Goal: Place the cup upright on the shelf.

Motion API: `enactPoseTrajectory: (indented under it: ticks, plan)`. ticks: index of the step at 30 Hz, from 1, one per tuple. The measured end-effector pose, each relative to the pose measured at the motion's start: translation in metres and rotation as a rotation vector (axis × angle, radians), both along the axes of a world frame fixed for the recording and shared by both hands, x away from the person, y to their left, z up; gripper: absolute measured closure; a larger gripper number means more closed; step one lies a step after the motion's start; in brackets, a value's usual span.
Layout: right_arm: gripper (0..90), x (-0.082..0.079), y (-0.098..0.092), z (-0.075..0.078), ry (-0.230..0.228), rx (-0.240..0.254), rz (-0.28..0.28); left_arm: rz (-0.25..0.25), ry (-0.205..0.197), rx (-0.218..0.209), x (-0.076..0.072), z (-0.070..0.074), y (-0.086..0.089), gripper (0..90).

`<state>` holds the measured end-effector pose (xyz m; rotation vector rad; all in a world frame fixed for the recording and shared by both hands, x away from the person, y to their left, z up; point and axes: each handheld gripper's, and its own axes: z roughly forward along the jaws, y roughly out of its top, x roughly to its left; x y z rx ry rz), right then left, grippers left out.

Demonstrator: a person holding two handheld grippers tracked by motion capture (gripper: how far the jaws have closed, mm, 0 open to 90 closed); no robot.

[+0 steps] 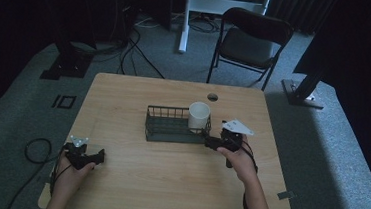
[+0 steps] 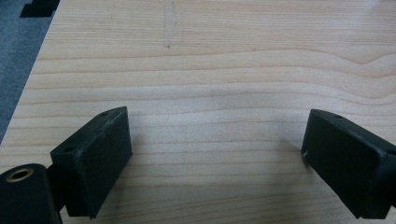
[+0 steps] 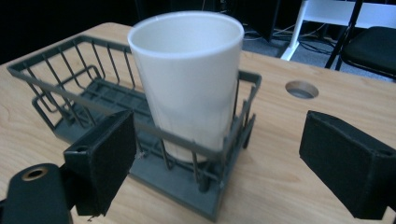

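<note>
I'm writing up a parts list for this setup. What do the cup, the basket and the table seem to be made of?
Cup: white, smooth, soft sheen, thick rim; likely ceramic or hard plastic, can't tell which.
Basket: dark grey thin bars with a matte look; probably coated wire, perhaps moulded plastic.
Table: pale wood grain, flat and even; looks like laminate or veneer rather than raw wood.

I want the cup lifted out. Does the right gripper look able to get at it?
Probably yes. The right gripper is open just outside the basket, facing the upright cup, whose upper half clears the wire wall.
</note>
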<state>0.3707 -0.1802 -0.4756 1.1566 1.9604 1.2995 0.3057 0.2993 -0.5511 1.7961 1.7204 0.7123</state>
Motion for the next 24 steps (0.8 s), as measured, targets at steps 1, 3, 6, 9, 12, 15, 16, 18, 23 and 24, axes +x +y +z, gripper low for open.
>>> enactPoseTrajectory:
  ticks: [1,3,6,9,12,15,16,18,23,24]
  plan:
    - [10.8,-0.001,-0.002,-0.002,0.005,0.000,-0.001,0.000,0.001,0.000,0.000,0.000,0.000,8.8]
    - [10.8,-0.003,-0.005,-0.007,0.010,0.003,-0.002,0.000,0.001,0.000,0.000,0.000,0.000,8.9]
    - [10.8,-0.006,-0.010,-0.014,0.021,0.005,-0.005,0.000,0.001,0.000,0.000,0.000,0.000,8.9]
    - [10.9,-0.008,-0.016,-0.021,0.033,0.001,-0.013,0.000,0.001,0.000,0.000,0.000,0.000,8.9]
    - [10.9,-0.010,-0.021,-0.025,0.040,-0.001,-0.021,0.000,0.001,0.000,0.000,0.000,0.000,8.9]
    - [10.8,-0.013,-0.027,-0.029,0.045,-0.008,-0.029,0.000,0.001,0.000,0.000,0.000,0.000,8.9]
    - [10.9,-0.013,-0.029,-0.030,0.047,-0.013,-0.030,0.002,0.000,-0.001,0.000,0.000,0.000,8.8]
    - [10.9,-0.015,-0.032,-0.034,0.052,-0.023,-0.034,0.001,0.000,-0.001,0.000,0.000,0.000,8.8]
    - [10.9,-0.018,-0.040,-0.042,0.072,-0.039,-0.042,0.001,0.000,-0.001,0.000,0.000,0.000,8.9]
    - [10.8,-0.019,-0.042,-0.044,0.077,-0.047,-0.039,0.001,0.000,-0.001,0.000,0.000,0.000,8.9]
